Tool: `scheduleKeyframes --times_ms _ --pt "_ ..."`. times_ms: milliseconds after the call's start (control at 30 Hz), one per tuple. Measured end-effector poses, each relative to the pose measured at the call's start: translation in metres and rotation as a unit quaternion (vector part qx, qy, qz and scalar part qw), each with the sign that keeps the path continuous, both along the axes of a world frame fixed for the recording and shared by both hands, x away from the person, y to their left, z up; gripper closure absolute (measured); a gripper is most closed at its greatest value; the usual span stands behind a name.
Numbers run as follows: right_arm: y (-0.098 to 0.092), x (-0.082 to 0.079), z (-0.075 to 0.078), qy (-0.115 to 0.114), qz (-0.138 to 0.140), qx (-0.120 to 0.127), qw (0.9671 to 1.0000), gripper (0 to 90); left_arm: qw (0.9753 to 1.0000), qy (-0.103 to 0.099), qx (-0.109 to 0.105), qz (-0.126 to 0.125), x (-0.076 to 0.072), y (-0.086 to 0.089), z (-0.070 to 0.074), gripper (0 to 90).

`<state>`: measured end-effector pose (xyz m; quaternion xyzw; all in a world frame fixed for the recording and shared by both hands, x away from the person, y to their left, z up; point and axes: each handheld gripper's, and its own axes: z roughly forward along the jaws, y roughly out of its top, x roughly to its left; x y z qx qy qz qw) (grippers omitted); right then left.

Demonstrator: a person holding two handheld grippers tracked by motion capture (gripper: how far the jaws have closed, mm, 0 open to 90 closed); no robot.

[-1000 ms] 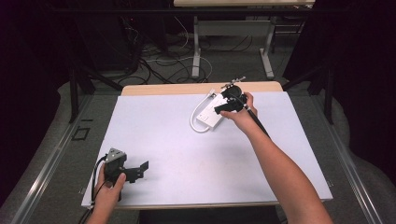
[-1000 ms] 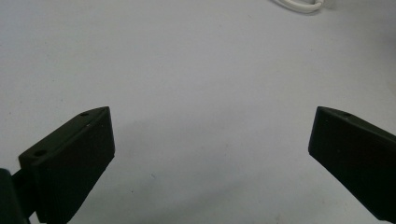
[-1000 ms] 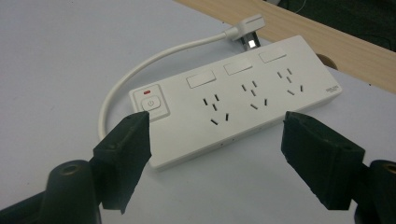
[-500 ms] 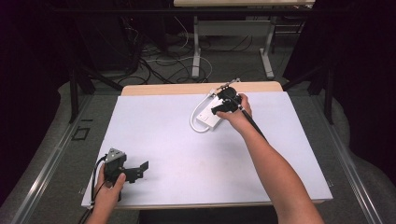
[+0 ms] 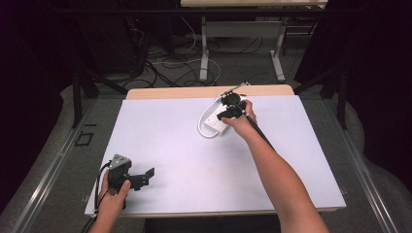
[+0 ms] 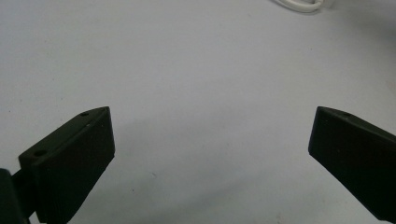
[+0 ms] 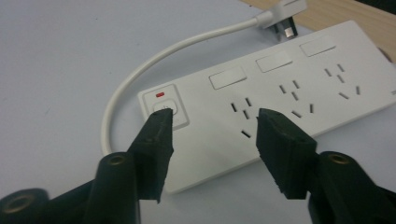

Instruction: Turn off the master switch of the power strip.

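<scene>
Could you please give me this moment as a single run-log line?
right gripper: open, over power strip, one jaw at its switch | left gripper: open, idle above table

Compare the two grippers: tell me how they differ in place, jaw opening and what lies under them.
The left gripper sits at the table's near left corner, the right gripper far across. Left jaws gape wide over bare tabletop; right jaws stand narrower over the white power strip, one tip at its switch. Both are open, holding nothing.

I count one white power strip (image 7: 280, 93) on the worktop (image 5: 170, 131), with one cord (image 7: 140, 74), one plug (image 7: 280, 11), three socket groups, one power button (image 7: 163, 108) and one red light (image 7: 160, 94).
</scene>
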<state>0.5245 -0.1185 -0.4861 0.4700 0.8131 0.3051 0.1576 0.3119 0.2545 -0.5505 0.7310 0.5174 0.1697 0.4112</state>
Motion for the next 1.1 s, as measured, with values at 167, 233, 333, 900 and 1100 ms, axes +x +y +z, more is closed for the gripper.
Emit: scheduleKeyframes --times_ms 167,233,333,900,1100 --pt "0.005 0.003 -0.006 -0.004 0.005 -0.003 1.0000 60.6 1.0000 0.001 0.001 0.000 0.000 0.000 0.000 0.5" --pt "0.006 0.003 -0.006 -0.007 0.005 -0.002 1.0000 64.6 1.0000 -0.002 0.000 0.002 0.000 0.000 -0.001 0.5" --pt "0.008 0.003 -0.006 0.000 0.007 0.012 0.9999 73.7 1.0000 0.003 0.000 0.001 0.000 0.001 0.000 0.5" --pt "0.025 0.009 -0.018 0.029 0.015 0.035 0.9989 90.0 0.9999 -0.001 -0.005 0.011 -0.001 0.001 -0.001 0.5" --pt "0.029 0.011 -0.023 0.026 0.022 0.032 0.9989 90.0 0.9999 -0.002 -0.006 0.012 -0.002 0.001 -0.001 0.5"
